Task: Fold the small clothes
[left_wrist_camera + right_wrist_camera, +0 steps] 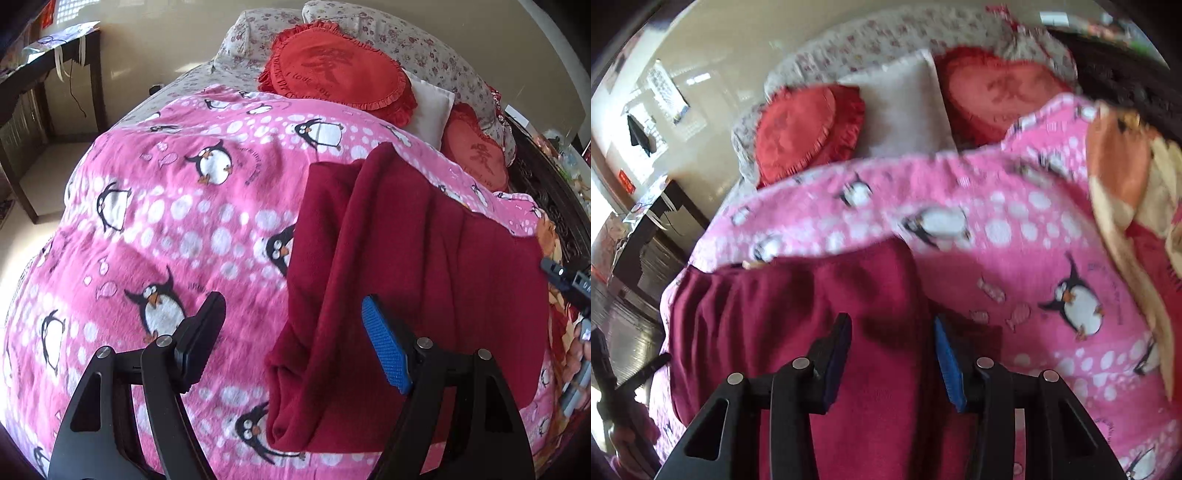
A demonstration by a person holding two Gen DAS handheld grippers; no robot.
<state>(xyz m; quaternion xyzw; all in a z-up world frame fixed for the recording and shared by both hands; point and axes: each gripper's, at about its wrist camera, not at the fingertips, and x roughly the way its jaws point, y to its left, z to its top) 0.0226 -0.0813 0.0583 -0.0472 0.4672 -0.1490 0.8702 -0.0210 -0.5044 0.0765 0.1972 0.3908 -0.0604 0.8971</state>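
A: Left gripper (pixel 291 317)?
B: Jaws wide apart, nothing between them. It hovers over the pink blanket (pixel 177 206); the dark red garment (pixel 406 266) lies ahead and under its blue-padded finger.
A: Right gripper (pixel 892 339)?
B: Jaws partly apart above the garment (pixel 798 314); picture blurred, so I can't tell if the pads touch cloth. Red cushions (pixel 332 70) lie beyond.
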